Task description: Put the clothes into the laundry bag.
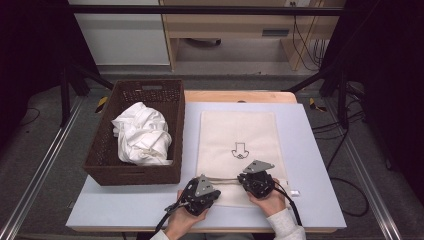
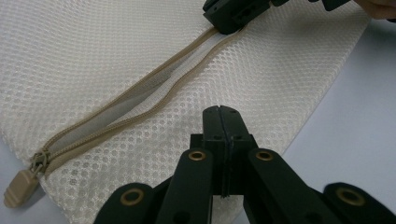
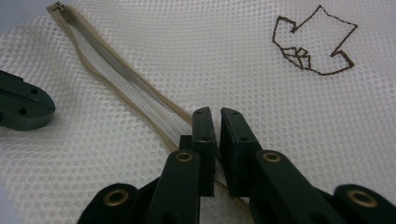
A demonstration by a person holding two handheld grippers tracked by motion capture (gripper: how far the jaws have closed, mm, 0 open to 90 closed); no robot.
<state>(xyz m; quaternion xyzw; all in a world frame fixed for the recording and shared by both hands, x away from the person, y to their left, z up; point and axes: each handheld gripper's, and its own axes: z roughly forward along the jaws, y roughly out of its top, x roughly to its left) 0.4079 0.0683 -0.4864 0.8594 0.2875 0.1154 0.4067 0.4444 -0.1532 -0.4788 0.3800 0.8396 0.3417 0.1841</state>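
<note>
Now the left gripper (image 1: 204, 186) pinched the cream mesh laundry bag (image 1: 235, 135) below its open tan zipper (image 2: 140, 100); the right gripper (image 3: 218, 122), jaws nearly together, straddled the zipper's far edge.

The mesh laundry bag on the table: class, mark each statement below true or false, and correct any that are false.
1. The zipper of the mesh bag is partly open. True.
2. The white cloth lies on top of the mesh bag. False: it sits in the brown woven basket, beside the bag.
3. The left tool has its jaws closed together. True.
4. The outline drawn on the bag is red. False: it is dark brown.
5. The basket stands to the right of the bag in the high view. False: it stands to the left.
6. The right tool sits over the zipper line. True.
</note>
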